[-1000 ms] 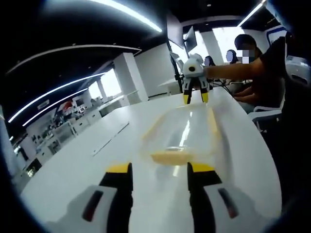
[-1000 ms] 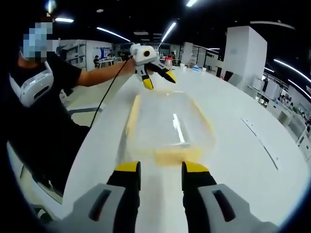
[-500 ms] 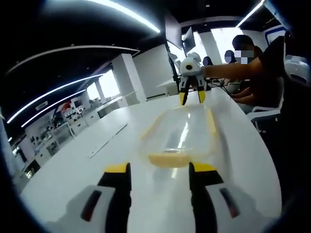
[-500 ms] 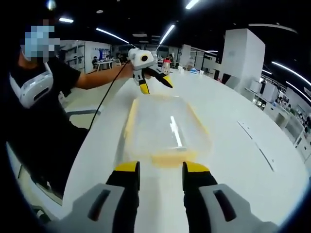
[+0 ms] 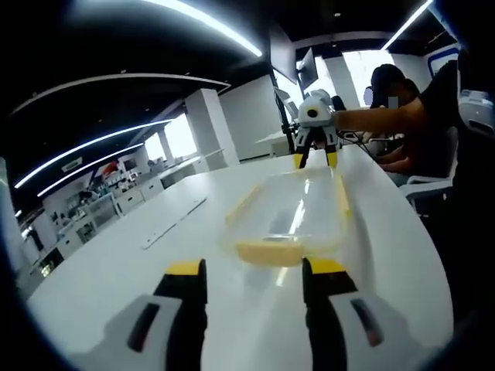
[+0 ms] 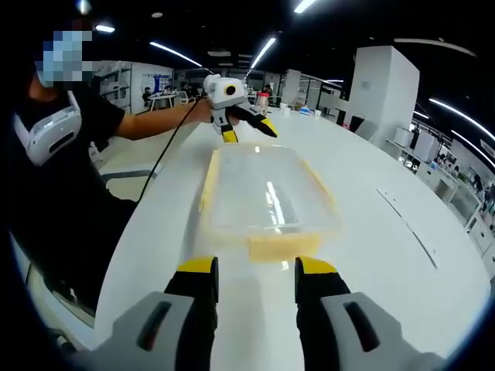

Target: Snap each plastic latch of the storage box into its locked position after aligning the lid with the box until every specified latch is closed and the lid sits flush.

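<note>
Clear plastic storage box (image 6: 267,202), yellow-rimmed, lid (image 6: 263,193) fitted, yellow latch (image 6: 272,246) at near end; left gripper (image 5: 253,272) and right gripper (image 6: 255,272) held spread.

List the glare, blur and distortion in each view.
Left gripper view: bright windows wash out the background, ceiling strips bend into fisheye arcs, a white glare streak crosses the storage box lid. Right gripper view: a similar streak on the lid, the white table bulges, edges soft.
</note>
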